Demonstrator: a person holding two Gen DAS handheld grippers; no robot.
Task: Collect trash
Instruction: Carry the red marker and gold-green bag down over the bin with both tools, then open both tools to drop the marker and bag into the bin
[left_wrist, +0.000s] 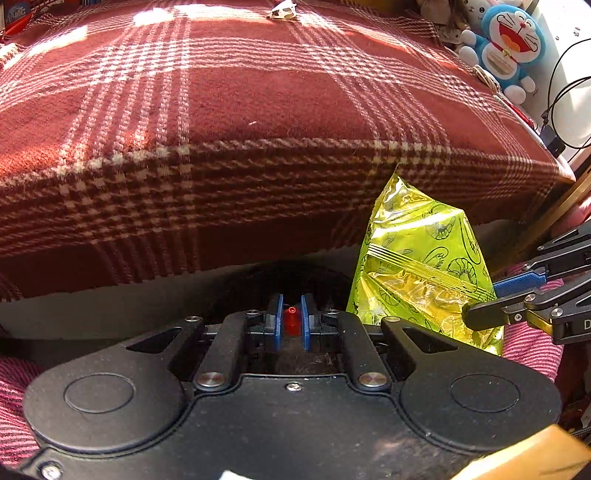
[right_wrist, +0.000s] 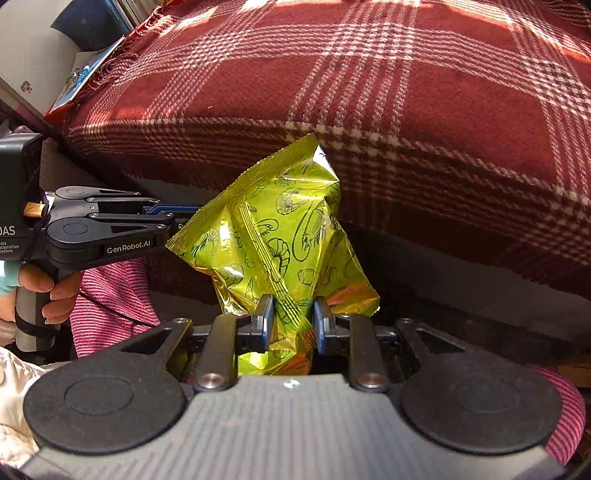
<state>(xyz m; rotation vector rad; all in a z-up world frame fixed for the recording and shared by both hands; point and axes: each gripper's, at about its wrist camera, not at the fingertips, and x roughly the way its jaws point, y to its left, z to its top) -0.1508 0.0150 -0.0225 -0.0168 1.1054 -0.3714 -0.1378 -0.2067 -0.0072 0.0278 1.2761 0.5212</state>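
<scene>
Left wrist view: left tongs (left_wrist: 291, 325) at bottom centre, blue pads nearly together, clenched on a small red piece (left_wrist: 291, 320), prob. a cap or tube bit, can't tell what exactly. Dark opening behind the pads, contents unclear. Red plaid blanket (left_wrist: 221, 110) w/ white check lines fills most of the frame, draped over a surface w/ its hem hanging down, sun patches on the top part. Yellow-green snack bag (left_wrist: 421, 266), shrimp line drawings on it, stands upright just right of the left tongs, in front of the blanket hem. Right tongs (left_wrist: 491, 295) come in from the right edge; one blue pad and one black finger sit against the bag's right side. Blue-white plush toy (left_wrist: 509, 48) at top right beyond the blanket, cables (left_wrist: 557, 99) beside it. Small white scrap (left_wrist: 282, 10) far up on the blanket, too small to ID. Pink striped fabric (left_wrist: 14, 387) at lower left and lower right.

Right wrist view: right tongs (right_wrist: 291, 321) at bottom centre, grasping the snack bag (right_wrist: 280, 236) by its lower end; pads press the crumpled foil from both sides, bag sticks up and away from the camera, tilted left. Left tongs (right_wrist: 173, 218) enter from the left, tips right beside the bag's left edge, touching or not I can't tell. Person's hand (right_wrist: 44, 291) grips that handle at left edge. Blanket (right_wrist: 406, 92) behind and above the bag. Pink striped fabric (right_wrist: 110, 295) below the left tongs.
</scene>
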